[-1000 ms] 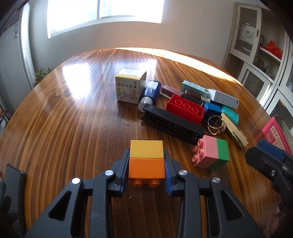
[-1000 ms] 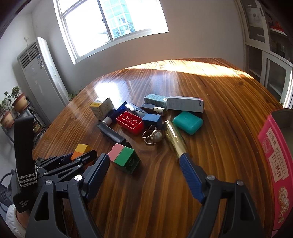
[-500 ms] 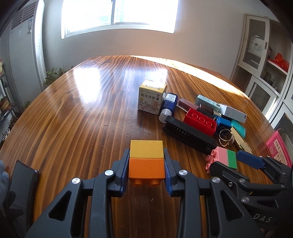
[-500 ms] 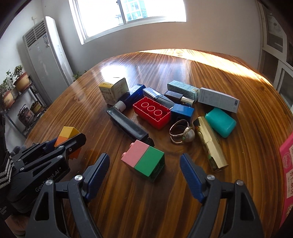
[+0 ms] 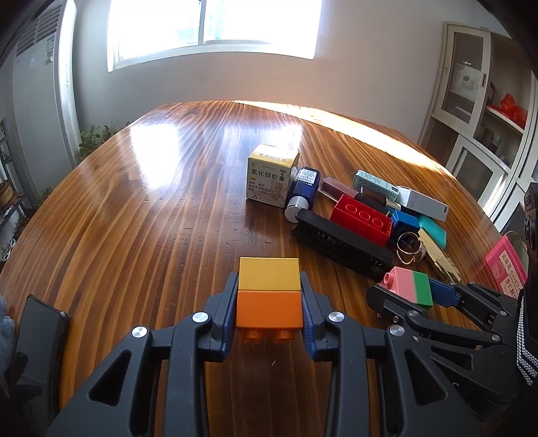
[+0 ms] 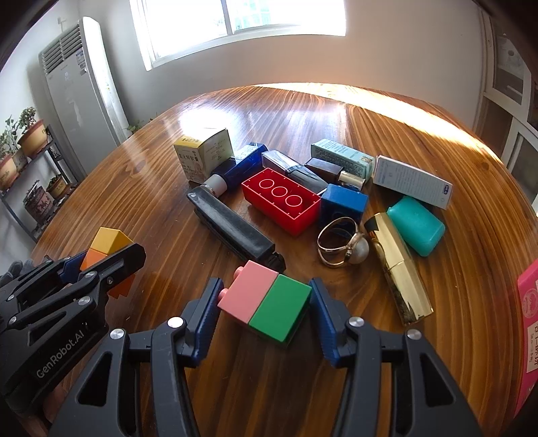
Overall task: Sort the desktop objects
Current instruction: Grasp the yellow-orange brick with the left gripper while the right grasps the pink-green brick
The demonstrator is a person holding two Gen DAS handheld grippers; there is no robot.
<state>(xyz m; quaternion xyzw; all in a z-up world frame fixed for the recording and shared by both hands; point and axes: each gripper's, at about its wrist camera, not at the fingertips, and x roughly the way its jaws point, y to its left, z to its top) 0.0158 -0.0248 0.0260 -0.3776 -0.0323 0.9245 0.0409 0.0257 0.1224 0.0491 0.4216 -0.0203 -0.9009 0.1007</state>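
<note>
A polished wooden surface with a strong grain fills both views; a band of sunlight lies along its far edge, and a bright glare patch sits toward its far left corner. Beyond the far edge stands a plain pale wall with a wide window, very bright. Off the left edge a tall grey floor-standing air conditioner stands against the wall, with leafy plants low beside it. Nearer along that edge, a dark metal rack carries potted plants in clay pots. Off the right edge stands a white cabinet with glass doors; something red lies on one of its shelves.
</note>
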